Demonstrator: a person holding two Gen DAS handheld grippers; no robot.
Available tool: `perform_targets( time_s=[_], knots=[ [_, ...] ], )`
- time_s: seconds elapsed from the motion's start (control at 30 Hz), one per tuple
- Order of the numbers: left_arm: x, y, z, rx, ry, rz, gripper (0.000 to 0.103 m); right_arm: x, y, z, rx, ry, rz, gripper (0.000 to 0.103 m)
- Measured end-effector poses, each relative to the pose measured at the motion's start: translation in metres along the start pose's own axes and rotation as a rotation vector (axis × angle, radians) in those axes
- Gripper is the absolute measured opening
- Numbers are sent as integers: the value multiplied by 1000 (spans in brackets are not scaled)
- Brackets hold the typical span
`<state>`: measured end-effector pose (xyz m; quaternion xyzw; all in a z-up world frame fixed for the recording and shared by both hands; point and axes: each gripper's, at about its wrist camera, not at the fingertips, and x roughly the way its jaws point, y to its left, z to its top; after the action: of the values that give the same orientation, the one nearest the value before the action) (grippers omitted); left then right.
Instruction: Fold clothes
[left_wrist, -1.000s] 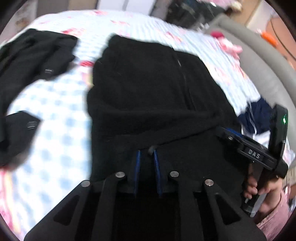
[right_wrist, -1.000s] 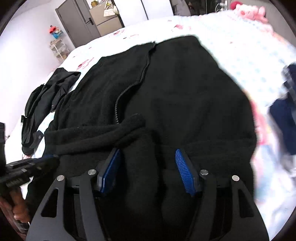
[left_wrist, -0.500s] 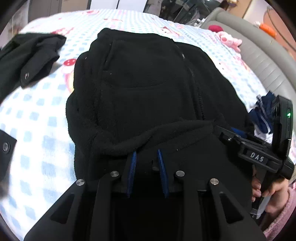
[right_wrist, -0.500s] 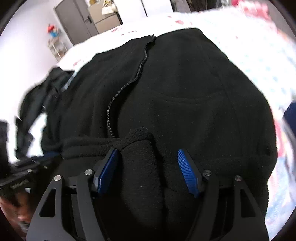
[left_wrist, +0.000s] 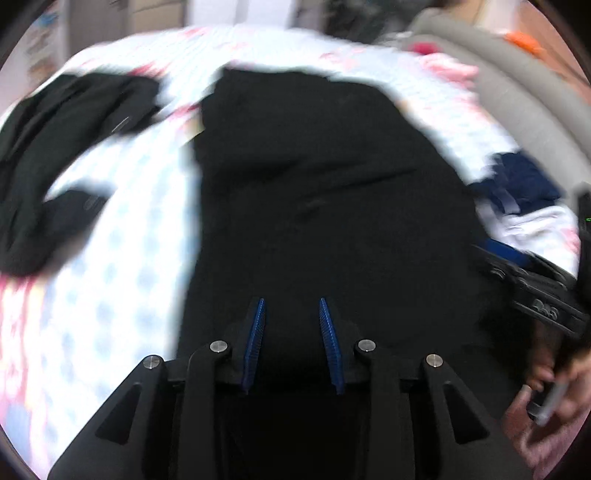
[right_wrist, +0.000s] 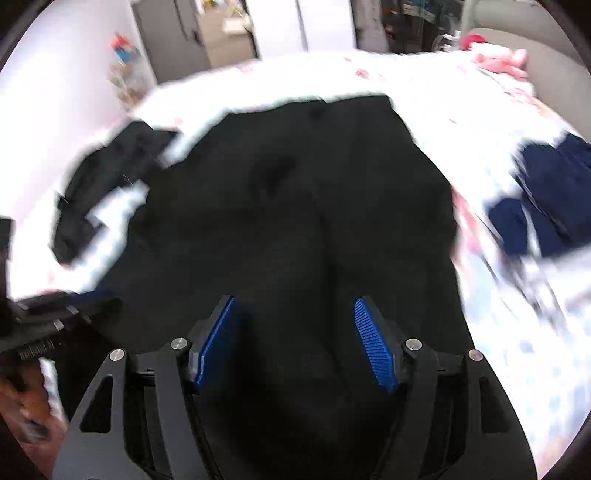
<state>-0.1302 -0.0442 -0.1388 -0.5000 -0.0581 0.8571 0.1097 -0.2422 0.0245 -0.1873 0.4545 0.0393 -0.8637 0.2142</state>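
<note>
A black fleece jacket lies spread on the blue-checked bedsheet, its near part folded over; the picture is blurred. My left gripper hovers over the jacket's near edge with its jaws opening. Black fleece shows in the gap, but the pads do not press on it. In the right wrist view the jacket fills the middle. My right gripper stands wide over a soft ridge of fleece, pads clear of it. Each gripper shows in the other's view: the right gripper, the left gripper.
Another black garment lies crumpled left of the jacket, also the black garment. A navy garment sits at the right, the same navy garment. A grey padded edge borders the bed. A hand holds the right handle.
The left jaws have gone from pinching the fleece fold to standing apart. Both cameras have drawn back from the jacket, so more bed shows around it. The right jaws stay wide.
</note>
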Motion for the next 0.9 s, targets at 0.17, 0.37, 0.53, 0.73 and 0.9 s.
perform_targets(
  time_s=[0.17,0.37,0.53,0.73,0.9],
  knots=[
    [-63,29,-32,-207,-183,-177,38,-42,-4,-31,35,-63,43,64],
    [-42,-31,-65,-52,-82,-219,38,-64,28,-65,-17,-56,73,65],
    [-35,-20,-96,-11,-2,-148,36,-54,29,-117,-41,2,-3,61],
    [-37,-11,-120,-66,-78,-258,38,-73,22,-133,40,-84,75,64],
    [-40,-45,-107,-23,-84,-267,40,-73,24,-125,105,-88,245,70]
  ],
)
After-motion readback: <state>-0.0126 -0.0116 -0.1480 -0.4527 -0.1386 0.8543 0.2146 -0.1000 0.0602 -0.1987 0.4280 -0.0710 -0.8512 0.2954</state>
